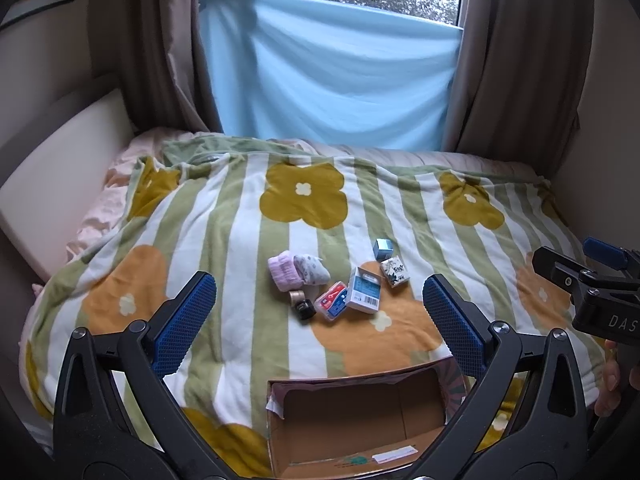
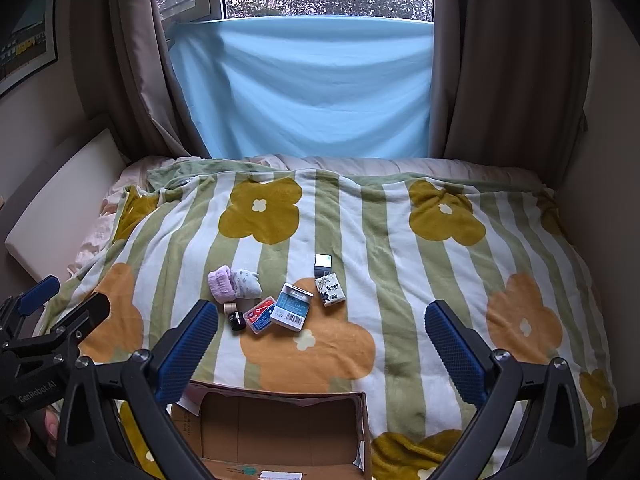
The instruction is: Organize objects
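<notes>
A small pile lies mid-bed on the flowered blanket (image 1: 240,216): a pink sock roll (image 1: 283,271) beside a patterned grey sock (image 1: 314,271), a tan tape roll (image 1: 296,297), a small black object (image 1: 305,309), a red-and-blue plastic case (image 1: 331,300), a white-blue barcode box (image 1: 365,293), a floral tissue pack (image 1: 394,271) and a light-blue cube box (image 1: 382,249). An open cardboard box (image 1: 280,432) sits at the near edge. My left gripper (image 1: 318,282) hovers open above that box, short of the pile. My right gripper (image 2: 322,308) is likewise open and holds nothing.
A blue cloth (image 1: 328,76) hangs over the window between brown curtains (image 1: 516,60). A cream padded headboard (image 1: 60,176) borders the bed's left side; a wall closes the right. In the right wrist view the cardboard box (image 2: 360,432) lies below the gripper.
</notes>
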Demonstrator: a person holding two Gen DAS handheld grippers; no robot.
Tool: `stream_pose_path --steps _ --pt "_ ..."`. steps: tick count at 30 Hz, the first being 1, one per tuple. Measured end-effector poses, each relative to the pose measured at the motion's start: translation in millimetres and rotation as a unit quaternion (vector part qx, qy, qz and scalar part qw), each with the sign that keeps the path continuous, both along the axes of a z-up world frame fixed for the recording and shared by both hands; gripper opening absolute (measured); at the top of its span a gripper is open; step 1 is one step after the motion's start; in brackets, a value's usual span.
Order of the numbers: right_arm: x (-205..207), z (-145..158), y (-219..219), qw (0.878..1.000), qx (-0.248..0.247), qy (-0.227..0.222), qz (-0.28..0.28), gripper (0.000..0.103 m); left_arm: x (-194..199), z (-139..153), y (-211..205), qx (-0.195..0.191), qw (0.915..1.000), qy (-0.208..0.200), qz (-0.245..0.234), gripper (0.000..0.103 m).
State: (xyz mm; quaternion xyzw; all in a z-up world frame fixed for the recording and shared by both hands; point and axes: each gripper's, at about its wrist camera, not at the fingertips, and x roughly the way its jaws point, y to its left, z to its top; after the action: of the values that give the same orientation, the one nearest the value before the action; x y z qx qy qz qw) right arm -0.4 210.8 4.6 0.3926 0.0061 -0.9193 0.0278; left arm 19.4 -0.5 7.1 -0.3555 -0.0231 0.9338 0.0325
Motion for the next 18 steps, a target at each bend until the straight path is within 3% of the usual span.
stream_pose_path --steps 18 --pt "0.5 -0.4 1.1 1.000 -0.001 0.001 -0.001 0.103 0.8 1.3 -0.3 0.000 1.0000 0.002 -0.001 0.103"
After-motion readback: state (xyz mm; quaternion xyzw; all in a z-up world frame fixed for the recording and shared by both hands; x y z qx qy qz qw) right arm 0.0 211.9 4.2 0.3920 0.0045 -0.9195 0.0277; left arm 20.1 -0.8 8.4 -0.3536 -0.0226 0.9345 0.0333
